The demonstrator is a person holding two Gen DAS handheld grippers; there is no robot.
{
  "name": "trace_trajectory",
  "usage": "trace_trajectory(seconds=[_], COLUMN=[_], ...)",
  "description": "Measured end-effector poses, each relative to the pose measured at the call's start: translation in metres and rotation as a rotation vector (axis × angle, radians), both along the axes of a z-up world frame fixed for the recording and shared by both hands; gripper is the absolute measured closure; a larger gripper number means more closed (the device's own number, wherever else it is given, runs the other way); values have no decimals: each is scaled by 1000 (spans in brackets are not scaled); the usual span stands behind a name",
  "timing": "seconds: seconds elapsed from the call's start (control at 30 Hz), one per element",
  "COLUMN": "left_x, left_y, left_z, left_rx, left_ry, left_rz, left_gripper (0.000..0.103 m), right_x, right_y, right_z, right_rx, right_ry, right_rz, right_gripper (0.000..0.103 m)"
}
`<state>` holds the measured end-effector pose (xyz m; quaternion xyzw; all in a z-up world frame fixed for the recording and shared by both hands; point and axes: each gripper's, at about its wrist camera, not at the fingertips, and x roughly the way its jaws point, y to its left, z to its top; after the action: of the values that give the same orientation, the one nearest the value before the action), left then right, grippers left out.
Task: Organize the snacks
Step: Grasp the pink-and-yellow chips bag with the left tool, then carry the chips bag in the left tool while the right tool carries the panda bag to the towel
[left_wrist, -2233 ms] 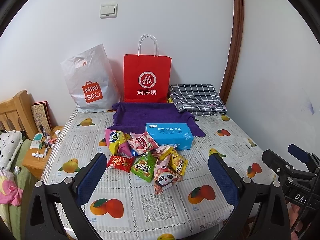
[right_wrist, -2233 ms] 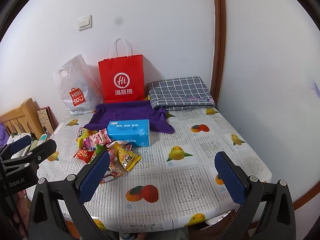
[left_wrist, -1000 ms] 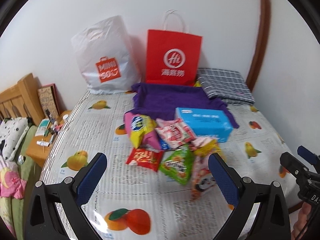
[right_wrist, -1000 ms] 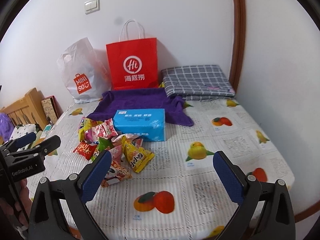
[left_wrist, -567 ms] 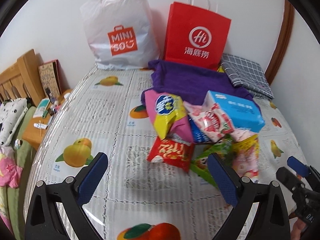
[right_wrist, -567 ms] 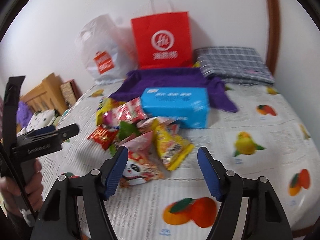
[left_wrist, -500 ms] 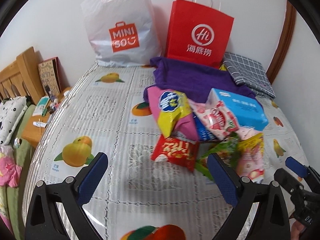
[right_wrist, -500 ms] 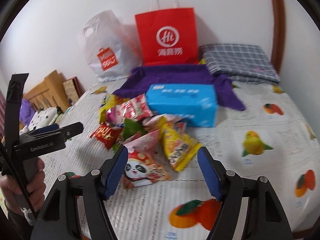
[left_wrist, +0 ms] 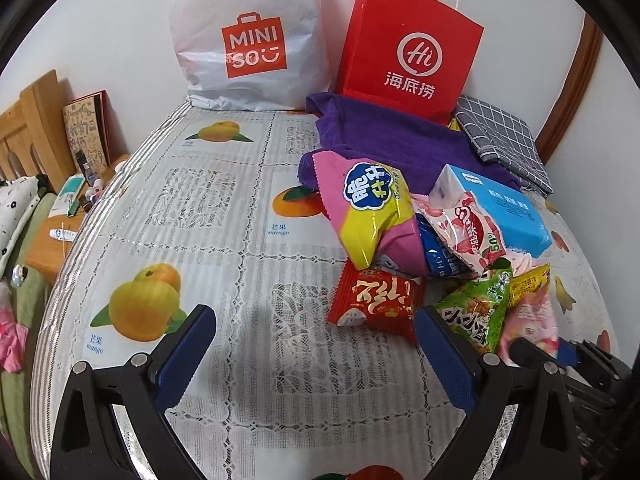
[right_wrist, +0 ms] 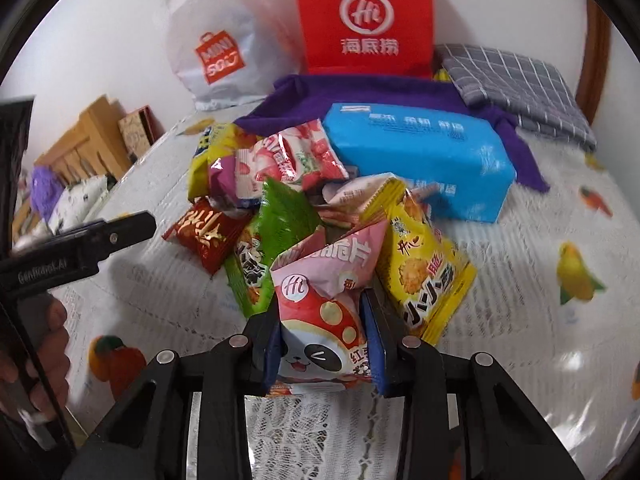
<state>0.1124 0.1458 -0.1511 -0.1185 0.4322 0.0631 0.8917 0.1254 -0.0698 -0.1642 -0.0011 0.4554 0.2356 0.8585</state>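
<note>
A heap of snack packets lies on the fruit-print tablecloth (left_wrist: 208, 216). In the right wrist view my right gripper (right_wrist: 320, 300) is closing, its blue pads against both sides of the pink panda packet (right_wrist: 320, 320) at the heap's near edge. Beside that packet lie a green packet (right_wrist: 276, 224), a yellow one (right_wrist: 424, 264) and a red one (right_wrist: 204, 236). My left gripper (left_wrist: 312, 314) hangs open over bare cloth, its right finger close to the red packet (left_wrist: 376, 300). A yellow-and-pink bag (left_wrist: 368, 208) tops the heap.
A blue tissue pack (left_wrist: 500, 208) lies behind the heap on a purple towel (left_wrist: 380, 136). A white shopping bag (left_wrist: 248, 36) and a red paper bag (left_wrist: 408, 44) stand against the wall beside folded grey plaid cloth (left_wrist: 500, 136). A wooden bed frame (left_wrist: 32, 128) is at the left.
Both grippers have come down and forward toward the heap. The right gripper's jaws have narrowed from wide apart to flanking and touching the panda packet. The left jaws stay wide.
</note>
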Motion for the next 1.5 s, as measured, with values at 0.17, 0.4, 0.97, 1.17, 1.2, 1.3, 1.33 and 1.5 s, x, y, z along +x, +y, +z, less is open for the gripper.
trace_trajectory(seconds=[0.17, 0.4, 0.97, 1.17, 1.2, 1.3, 1.33, 1.5], left_x=[9, 29, 103, 109, 108, 101, 96, 71], left_y=[-7, -12, -12, -15, -16, -14, -11, -3], left_z=[1, 6, -9, -16, -15, -10, -6, 17], left_rx=[-2, 9, -74, -101, -90, -85, -88, -35], left_ry=[-4, -11, 33, 29, 29, 28, 21, -12], left_rz=[-15, -9, 17, 11, 12, 13, 24, 70], left_gripper=[3, 6, 34, 57, 59, 62, 62, 62], right_x=[-13, -9, 58, 64, 64, 60, 57, 45], right_y=[-14, -65, -122, -125, -124, -125, -125, -129], right_z=[23, 44, -11, -14, -14, -11, -9, 4], right_rx=[66, 34, 11, 35, 32, 21, 19, 32], right_ry=[-42, -123, -26, -19, -19, -23, -29, -40], right_rz=[28, -88, -164, -153, -151, -153, -155, -164], right_gripper=[67, 67, 67, 67, 67, 67, 67, 67])
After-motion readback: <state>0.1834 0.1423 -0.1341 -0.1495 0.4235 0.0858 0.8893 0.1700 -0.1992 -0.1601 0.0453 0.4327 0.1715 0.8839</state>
